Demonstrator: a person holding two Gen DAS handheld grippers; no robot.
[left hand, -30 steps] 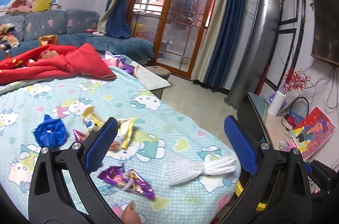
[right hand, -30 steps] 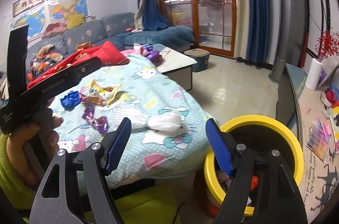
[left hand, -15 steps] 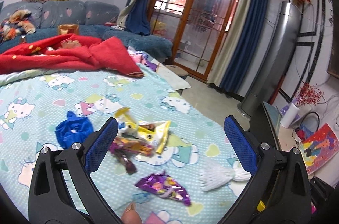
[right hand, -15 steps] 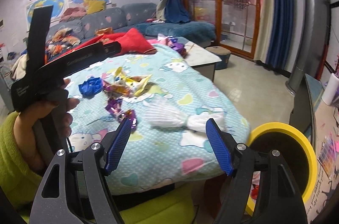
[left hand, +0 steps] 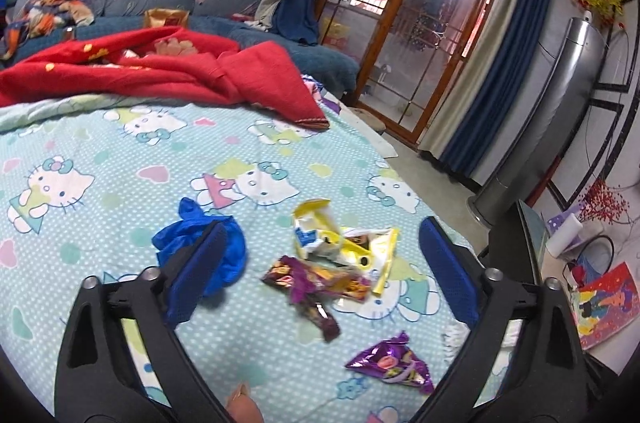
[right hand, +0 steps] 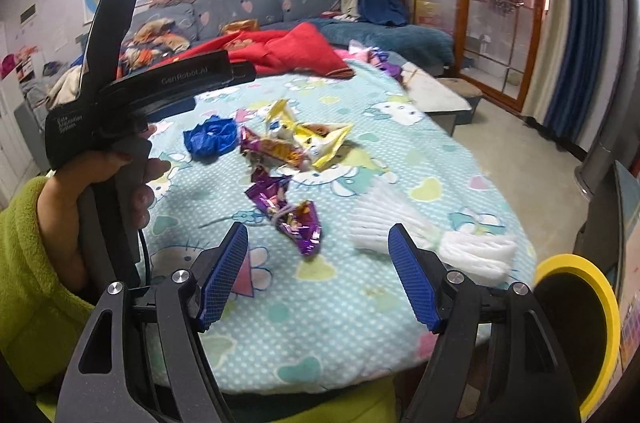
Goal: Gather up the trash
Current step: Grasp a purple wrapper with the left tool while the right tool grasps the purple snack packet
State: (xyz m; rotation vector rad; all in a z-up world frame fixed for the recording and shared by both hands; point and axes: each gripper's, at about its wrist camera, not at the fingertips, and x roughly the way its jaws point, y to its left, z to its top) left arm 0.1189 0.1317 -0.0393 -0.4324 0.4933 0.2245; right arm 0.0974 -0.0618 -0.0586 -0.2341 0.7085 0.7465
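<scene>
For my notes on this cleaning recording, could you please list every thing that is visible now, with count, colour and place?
Blue crumpled glove: one, blue, on the sheet, left of the wrappers.
Yellow wrappers: a few, yellow and white, piled mid-sheet.
Purple wrappers: about three, purple, nearer the grippers.
White foam net: one, white, near the sheet's right edge.
Cartoon sheet: one, light blue, covering the surface.
Red blanket: one, red, at the far end.
Bin: one, yellow rim, beside the surface, lower right.
Sofa: one, grey-blue, behind.
Left gripper: open, empty.
Right gripper: open, empty.
</scene>
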